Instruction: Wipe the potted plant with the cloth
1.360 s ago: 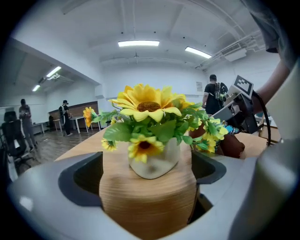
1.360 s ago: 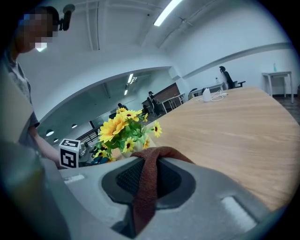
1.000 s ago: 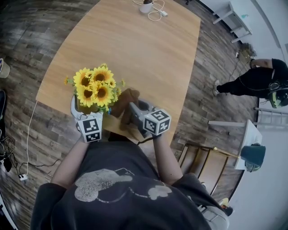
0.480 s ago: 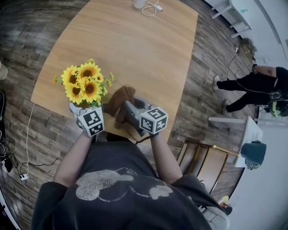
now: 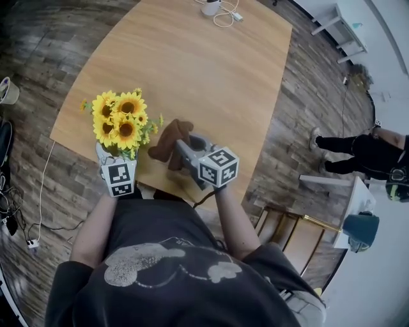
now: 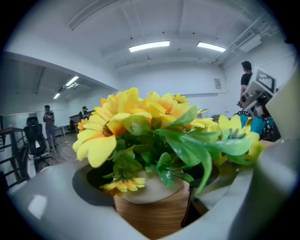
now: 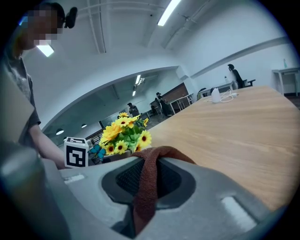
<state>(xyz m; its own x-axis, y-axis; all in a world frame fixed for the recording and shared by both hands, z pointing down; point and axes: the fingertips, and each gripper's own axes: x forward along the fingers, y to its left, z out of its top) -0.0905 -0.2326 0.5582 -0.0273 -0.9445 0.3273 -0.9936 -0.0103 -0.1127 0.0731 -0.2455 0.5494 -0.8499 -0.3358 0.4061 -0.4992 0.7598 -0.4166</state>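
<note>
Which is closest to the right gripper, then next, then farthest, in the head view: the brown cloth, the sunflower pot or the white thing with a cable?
1. Brown cloth: pinched by the right gripper.
2. Sunflower pot: just left of it, near edge of the table.
3. White thing with a cable: the table's far end.
</note>
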